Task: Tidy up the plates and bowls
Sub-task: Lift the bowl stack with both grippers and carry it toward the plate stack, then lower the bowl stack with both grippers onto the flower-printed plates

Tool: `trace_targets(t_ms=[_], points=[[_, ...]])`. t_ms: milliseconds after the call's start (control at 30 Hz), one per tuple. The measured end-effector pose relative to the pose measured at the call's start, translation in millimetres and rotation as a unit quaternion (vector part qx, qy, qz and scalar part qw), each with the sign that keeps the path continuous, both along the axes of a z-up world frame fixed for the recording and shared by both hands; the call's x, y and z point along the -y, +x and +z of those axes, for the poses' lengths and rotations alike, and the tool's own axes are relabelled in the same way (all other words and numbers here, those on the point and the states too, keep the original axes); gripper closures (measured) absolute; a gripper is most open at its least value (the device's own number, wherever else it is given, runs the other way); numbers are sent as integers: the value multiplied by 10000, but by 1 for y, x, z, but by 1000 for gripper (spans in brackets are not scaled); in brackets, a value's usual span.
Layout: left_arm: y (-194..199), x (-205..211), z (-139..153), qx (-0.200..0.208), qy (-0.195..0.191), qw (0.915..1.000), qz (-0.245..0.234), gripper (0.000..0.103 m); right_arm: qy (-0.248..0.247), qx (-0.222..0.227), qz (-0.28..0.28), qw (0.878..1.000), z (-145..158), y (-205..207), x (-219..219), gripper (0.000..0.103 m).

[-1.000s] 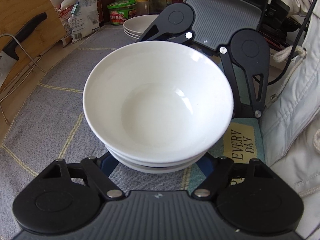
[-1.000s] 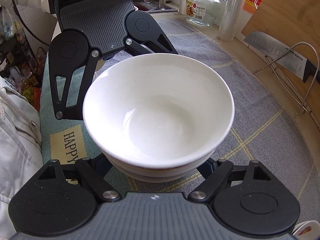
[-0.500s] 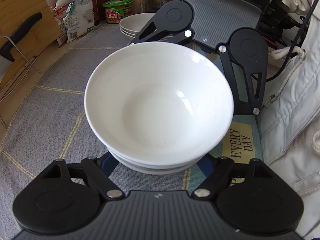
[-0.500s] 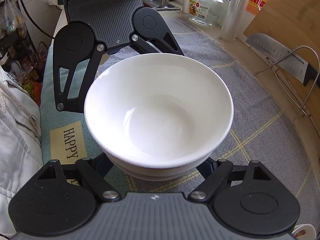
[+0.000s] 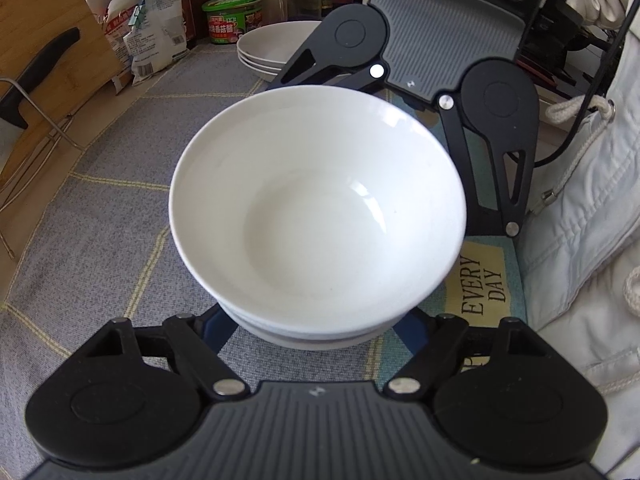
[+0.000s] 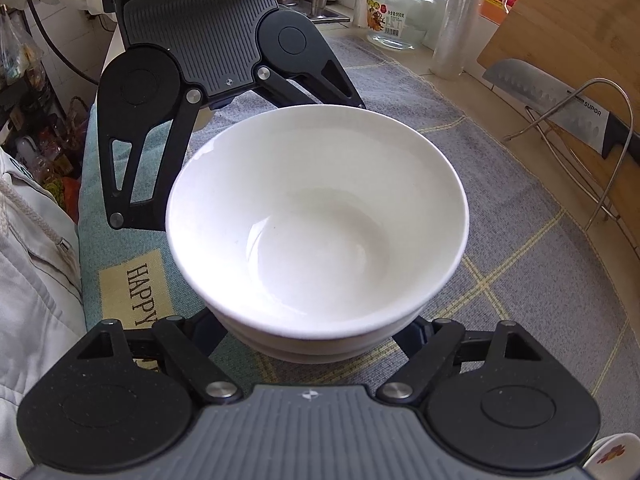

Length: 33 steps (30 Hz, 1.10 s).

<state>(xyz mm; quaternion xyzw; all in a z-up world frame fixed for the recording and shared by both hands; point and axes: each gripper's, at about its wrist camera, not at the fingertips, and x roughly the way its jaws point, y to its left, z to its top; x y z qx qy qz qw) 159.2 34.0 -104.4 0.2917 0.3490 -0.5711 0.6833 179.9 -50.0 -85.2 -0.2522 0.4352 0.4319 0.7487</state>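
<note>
Bowls [image 5: 320,216] already nested on the mat, both grippers [image 5: 316,320] straddling the stack half-open (grip unclear, right just narrowing), plates [image 5: 268,50] stacked apart.

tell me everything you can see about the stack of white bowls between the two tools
The stack of white bowls looks like glossy glazed ceramic: a deep, empty top bowl nested in at least two more, whose rims show beneath. It sits upright and level on the grey checked mat. The left tool and the right tool flank it low from opposite sides; their fingertips are hidden under the rims, so contact is unclear.
</note>
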Motion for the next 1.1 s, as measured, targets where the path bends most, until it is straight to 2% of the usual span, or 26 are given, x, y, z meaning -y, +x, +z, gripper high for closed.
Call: trace_targets(t_ms=[500,867,1100], points=[[-11,13,16,35,39,10000,62,21,-2,6,22,10000,16,-9,10,15],[-11,49,37,73,33,9999,134,21,-17,64,98,9999,41,-12,47,15],[-8,84,50,163,0,9998,128,21,-42,154,99,9998,56,-14,85,15]])
